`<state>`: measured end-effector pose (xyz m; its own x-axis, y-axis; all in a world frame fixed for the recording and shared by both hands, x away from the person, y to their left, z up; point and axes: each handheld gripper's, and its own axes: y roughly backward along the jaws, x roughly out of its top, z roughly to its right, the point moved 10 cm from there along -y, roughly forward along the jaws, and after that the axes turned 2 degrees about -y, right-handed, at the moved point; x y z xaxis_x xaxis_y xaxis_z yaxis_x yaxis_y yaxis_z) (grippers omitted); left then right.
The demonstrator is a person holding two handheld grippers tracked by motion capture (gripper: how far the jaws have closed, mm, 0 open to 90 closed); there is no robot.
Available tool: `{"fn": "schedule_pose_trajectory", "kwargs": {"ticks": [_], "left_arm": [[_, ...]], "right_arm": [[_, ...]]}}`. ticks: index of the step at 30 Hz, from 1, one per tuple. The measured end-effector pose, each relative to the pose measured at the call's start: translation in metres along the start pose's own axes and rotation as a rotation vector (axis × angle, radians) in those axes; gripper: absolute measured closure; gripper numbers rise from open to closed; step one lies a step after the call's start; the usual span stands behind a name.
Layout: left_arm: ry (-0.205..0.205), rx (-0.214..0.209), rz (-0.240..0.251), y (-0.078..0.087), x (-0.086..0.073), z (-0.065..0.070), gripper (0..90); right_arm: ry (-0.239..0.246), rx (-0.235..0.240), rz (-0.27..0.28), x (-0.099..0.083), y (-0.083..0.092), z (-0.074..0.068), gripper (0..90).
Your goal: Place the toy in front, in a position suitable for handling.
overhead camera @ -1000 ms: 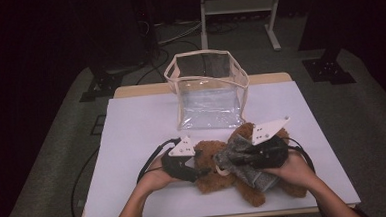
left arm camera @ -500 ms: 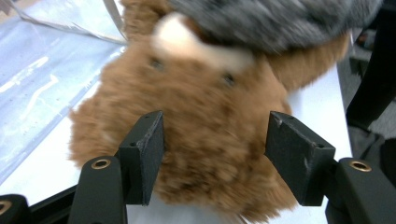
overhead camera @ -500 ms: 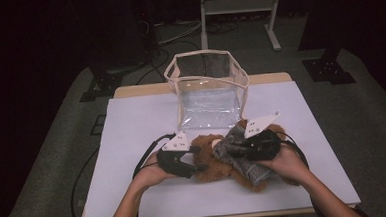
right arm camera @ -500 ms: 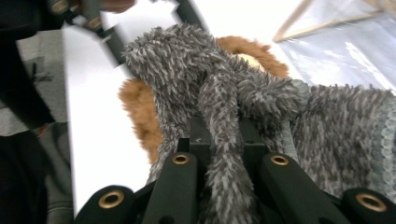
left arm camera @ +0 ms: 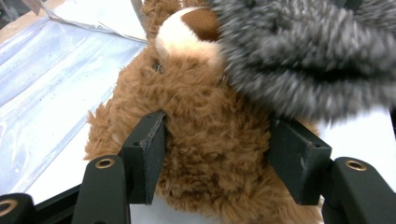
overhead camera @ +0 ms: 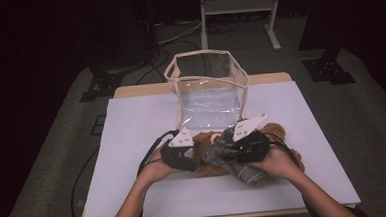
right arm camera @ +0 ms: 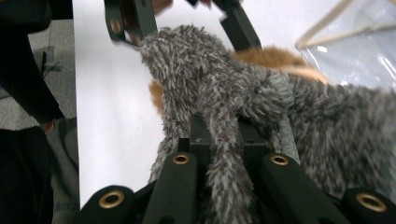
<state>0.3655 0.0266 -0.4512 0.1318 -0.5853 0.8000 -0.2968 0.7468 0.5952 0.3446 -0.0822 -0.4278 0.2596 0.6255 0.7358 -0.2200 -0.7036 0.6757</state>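
A brown teddy bear lies on the white-covered table near its front edge. My left gripper is shut on the bear's furry head, and both black pads press into the fur. A grey fuzzy cloth is draped over the bear from the right. My right gripper is shut on a fold of this cloth, which hangs down between its jaws. The cloth reaches the bear's muzzle. The bear's body is mostly hidden under the cloth and my hands.
A clear plastic bag with beige trim stands open just behind the bear at mid-table. Bare table lies to the left and right. Cables trail from both grippers over the front of the table. A metal stand is on the floor beyond.
My right gripper has carried the grey cloth a little to the left, further over the bear. The left gripper has kept its hold on the bear and stayed in place.
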Motion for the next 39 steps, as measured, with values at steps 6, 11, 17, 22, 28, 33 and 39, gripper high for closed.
{"fn": "schedule_pose_trajectory", "kwargs": {"ticks": [6, 11, 17, 22, 28, 33, 39], "left_arm": [[0.006, -0.012, -0.003, -0.001, -0.002, 0.002, 38.3], [0.015, -0.012, -0.001, -0.007, 0.001, 0.004, 37.3], [0.006, -0.025, -0.015, -0.006, -0.003, 0.006, 36.7], [0.000, -0.034, -0.002, -0.008, -0.005, 0.010, 36.7], [-0.032, -0.058, -0.015, -0.009, -0.004, 0.022, 36.0], [-0.060, -0.060, -0.027, 0.000, -0.007, 0.024, 35.3], [-0.035, -0.072, 0.064, 0.011, 0.009, 0.019, 35.3]], "right_arm": [[-0.021, -0.037, -0.018, -0.015, 0.014, 0.006, 80.3], [0.004, -0.026, 0.006, 0.000, 0.011, -0.002, 80.2], [0.007, -0.003, 0.009, 0.011, -0.002, -0.002, 80.2], [-0.014, -0.044, 0.005, 0.000, 0.017, 0.012, 80.1], [-0.044, -0.055, 0.045, 0.016, 0.027, 0.023, 80.1], [-0.036, -0.014, 0.023, 0.019, 0.009, 0.021, 80.1], [-0.070, 0.088, 0.039, 0.006, 0.014, 0.006, 80.1]]}}
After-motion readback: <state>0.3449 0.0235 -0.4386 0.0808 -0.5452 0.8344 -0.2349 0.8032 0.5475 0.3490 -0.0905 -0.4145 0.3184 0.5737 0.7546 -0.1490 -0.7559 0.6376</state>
